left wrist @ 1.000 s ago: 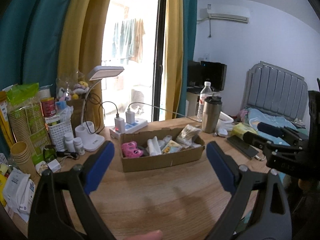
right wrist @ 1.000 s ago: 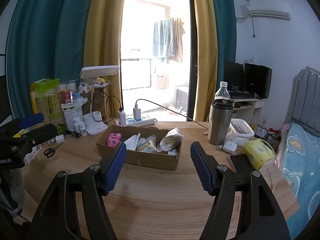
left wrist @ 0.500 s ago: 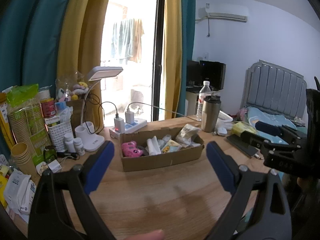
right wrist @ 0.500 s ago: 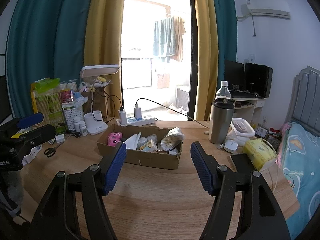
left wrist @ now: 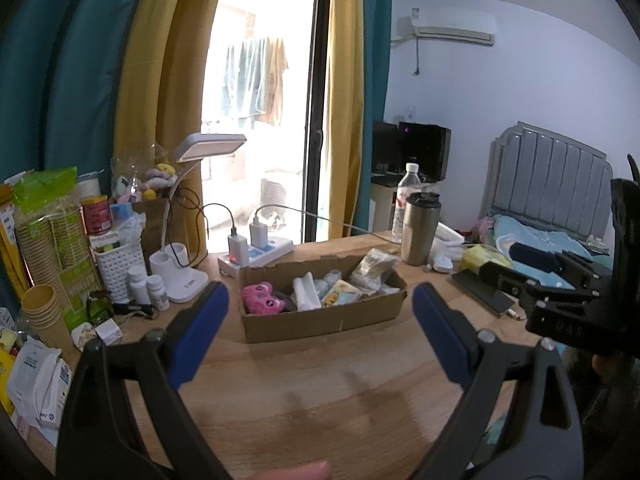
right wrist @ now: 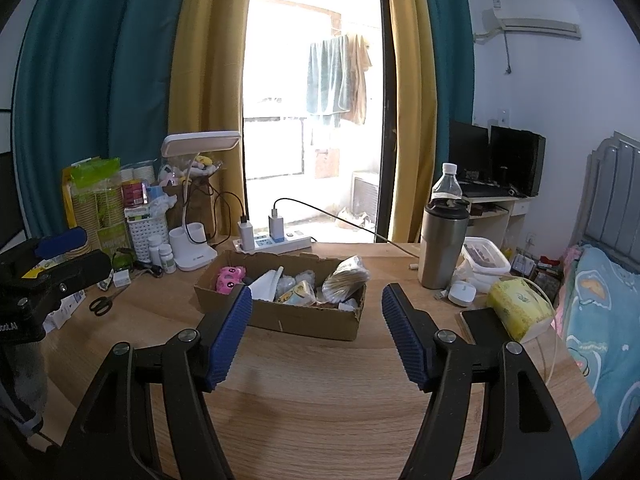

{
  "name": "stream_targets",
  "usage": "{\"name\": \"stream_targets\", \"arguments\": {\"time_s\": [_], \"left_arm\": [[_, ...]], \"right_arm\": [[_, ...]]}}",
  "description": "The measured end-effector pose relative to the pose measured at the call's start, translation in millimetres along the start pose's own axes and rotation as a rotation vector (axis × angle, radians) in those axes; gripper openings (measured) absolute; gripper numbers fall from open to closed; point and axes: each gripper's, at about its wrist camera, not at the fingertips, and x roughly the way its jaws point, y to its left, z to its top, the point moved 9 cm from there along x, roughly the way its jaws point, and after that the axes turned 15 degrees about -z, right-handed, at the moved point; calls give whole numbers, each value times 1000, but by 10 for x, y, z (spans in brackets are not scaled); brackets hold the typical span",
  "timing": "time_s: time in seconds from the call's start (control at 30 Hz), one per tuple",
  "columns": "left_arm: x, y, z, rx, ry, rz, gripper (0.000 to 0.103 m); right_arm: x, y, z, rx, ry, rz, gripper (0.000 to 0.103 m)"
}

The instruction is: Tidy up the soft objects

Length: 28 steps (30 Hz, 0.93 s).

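Left wrist view: our left gripper hangs above the wooden table, blue pads spread wide with nothing between them.
Cardboard box: the cardboard box sits at 12 o'clock from our left gripper, near the middle of the table.
Soft things: a pink plush toy lies at the box's 9 o'clock end, a white pouch and a yellow packet in the middle, a crinkled clear bag at the 3 o'clock end.
Other tool: our right gripper shows side-on at 3 o'clock; from here we cannot tell how its fingers stand.

Right wrist view: our right gripper also stands wide apart and empty, with the same cardboard box at 12 o'clock.
Contents: the pink plush toy is at the box's 10 o'clock corner and the crinkled clear bag toward 2 o'clock.
Outside the box: a yellow tissue pack lies at 3 o'clock near the table edge, beside a steel tumbler.

Progress: we judge the scene fits two stages alike, either the soft things gathered into the box already, or a mixed box waiting to be sorted out.
Left to do: the pictures do not settle it; the bare table in front of the box holds nothing.
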Motion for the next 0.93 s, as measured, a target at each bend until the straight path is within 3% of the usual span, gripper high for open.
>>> {"name": "stream_targets", "arguments": {"time_s": [0.93], "left_arm": [[-12, 51, 19, -13, -2, -2, 94]], "right_arm": [[74, 48, -32, -6, 16, 7, 72]]}}
